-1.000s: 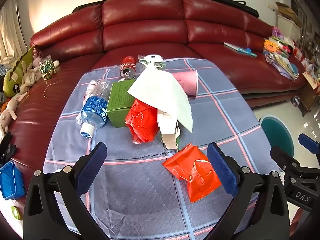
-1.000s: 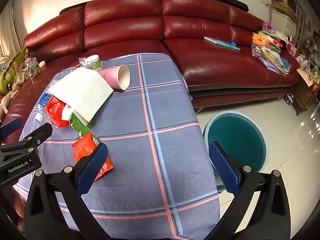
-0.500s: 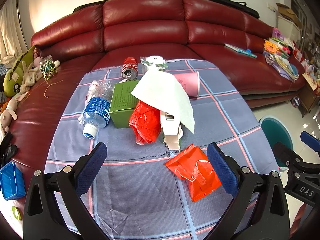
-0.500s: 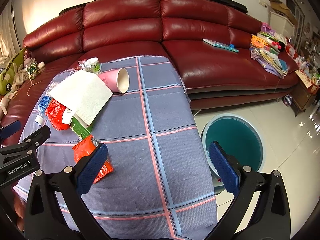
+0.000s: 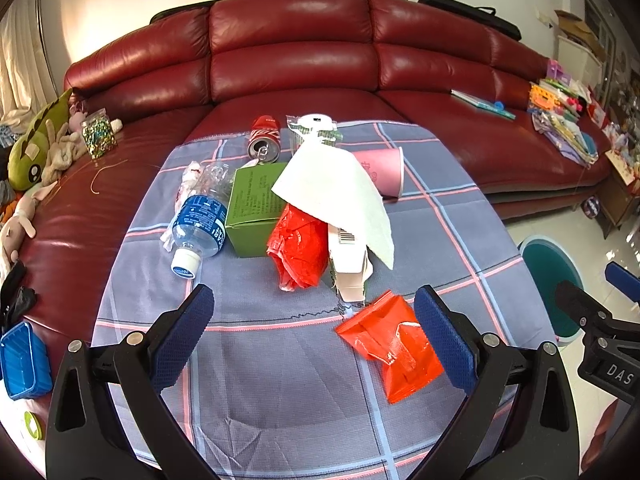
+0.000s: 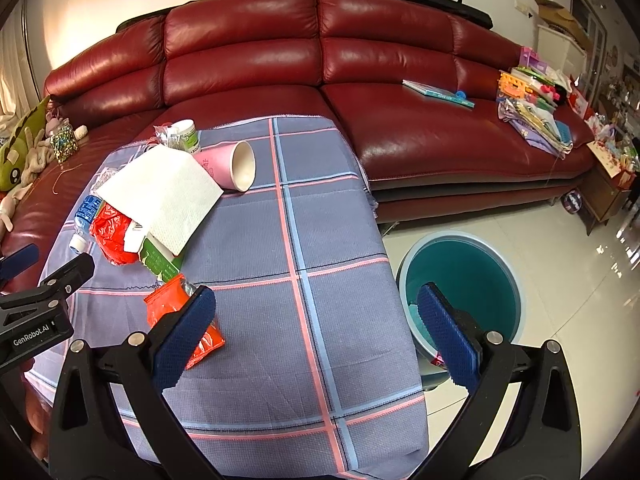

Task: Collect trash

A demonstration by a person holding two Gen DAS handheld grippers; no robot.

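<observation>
Trash lies on a blue checked tablecloth (image 5: 280,380): a flat orange wrapper (image 5: 394,346) nearest me, a crumpled red bag (image 5: 298,246), a white carton (image 5: 348,264), a white paper towel (image 5: 334,192), a green box (image 5: 254,208), a plastic bottle (image 5: 198,226), a soda can (image 5: 263,144) and a pink cup (image 5: 382,172). My left gripper (image 5: 314,336) is open and empty, just short of the orange wrapper. My right gripper (image 6: 316,330) is open and empty over the table's right part, with the orange wrapper (image 6: 180,308) by its left finger. A teal bin (image 6: 460,292) stands on the floor to the right.
A red leather sofa (image 5: 288,60) curves behind the table. Plush toys (image 5: 36,156) and a jar lie on its left seat, books and toys (image 6: 532,108) on its right. A blue container (image 5: 22,360) sits at the left edge. White tiled floor (image 6: 580,280) lies to the right.
Both grippers have drifted slightly, so the trash pile sits a little lower in the left view and the bin shifts left in the right view. Nothing was grasped.
</observation>
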